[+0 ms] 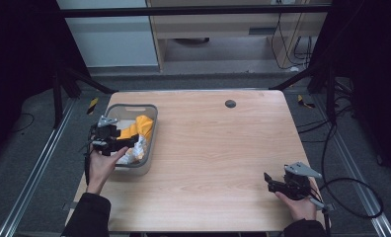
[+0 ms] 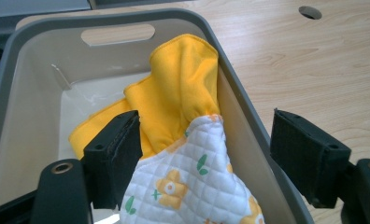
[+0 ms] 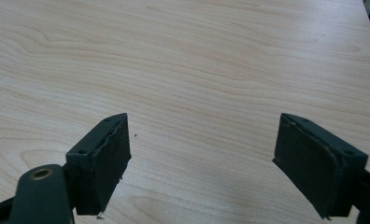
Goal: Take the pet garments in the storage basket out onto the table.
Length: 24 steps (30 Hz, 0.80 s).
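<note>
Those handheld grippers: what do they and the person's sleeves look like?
The left gripper and right gripper are black, each with two flat, rectangular padded jaws and brass-coloured pivot rivets. A grey three-cornered plate tops each, and a black cable trails from the right one. The person wears dark sleeves.

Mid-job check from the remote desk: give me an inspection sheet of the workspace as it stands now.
Surface: wooden table, light grain, round cable hole near the far edge.
Job's things: grey bin at the left; yellow cloth and quilted floral cloth inside, draped against its wall.
Clutter: nothing seen.
Grippers: left gripper open, jaws astride the cloths and bin wall; right gripper open above bare wood at the near right.
Cables: black cable loops on the floor right of the table.
Surroundings: grey carpet, dark curtains, cabinets beyond.
</note>
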### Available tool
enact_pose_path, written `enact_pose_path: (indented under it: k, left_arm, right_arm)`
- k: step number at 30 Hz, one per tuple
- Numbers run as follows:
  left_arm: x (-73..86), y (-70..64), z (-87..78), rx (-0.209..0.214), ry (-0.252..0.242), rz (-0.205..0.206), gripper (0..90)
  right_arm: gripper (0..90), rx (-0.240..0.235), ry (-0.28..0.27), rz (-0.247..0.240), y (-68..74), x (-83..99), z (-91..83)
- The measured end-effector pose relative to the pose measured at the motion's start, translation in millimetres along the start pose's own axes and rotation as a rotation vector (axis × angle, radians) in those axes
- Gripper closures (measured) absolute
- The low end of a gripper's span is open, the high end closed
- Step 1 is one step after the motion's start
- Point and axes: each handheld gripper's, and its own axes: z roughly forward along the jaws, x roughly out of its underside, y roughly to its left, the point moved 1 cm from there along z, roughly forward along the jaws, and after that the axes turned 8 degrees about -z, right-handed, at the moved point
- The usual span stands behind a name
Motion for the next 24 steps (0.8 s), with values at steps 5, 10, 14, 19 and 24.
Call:
enact_pose_path:
  k: [5, 10, 14, 19, 24]
  left_arm:
    - [0.0, 0.4, 6.1, -0.008, 0.022, 0.0, 25.3]
    - [0.1, 0.5, 11.9, -0.009, 0.047, -0.005, 26.5]
    - [0.6, -0.5, 17.4, -0.017, 0.076, 0.001, 28.7]
    - [1.7, -2.0, 22.5, -0.024, 0.114, 0.004, 31.9]
    - [2.0, -3.5, 26.4, -0.025, 0.129, 0.002, 33.8]
  right_arm:
    - [18.2, 0.001, 0.005, -0.005, -0.2, 0.3, 0.5]
    - [18.8, 0.004, 0.006, -0.006, 0.2, 0.4, 0.6]
    - [18.8, 0.005, 0.004, -0.005, -0.3, 0.3, 0.5]
    - [18.9, 0.002, 0.008, -0.005, 0.1, 0.4, 0.8]
    - [18.8, -0.002, 0.009, -0.004, 0.1, 0.4, 0.7]
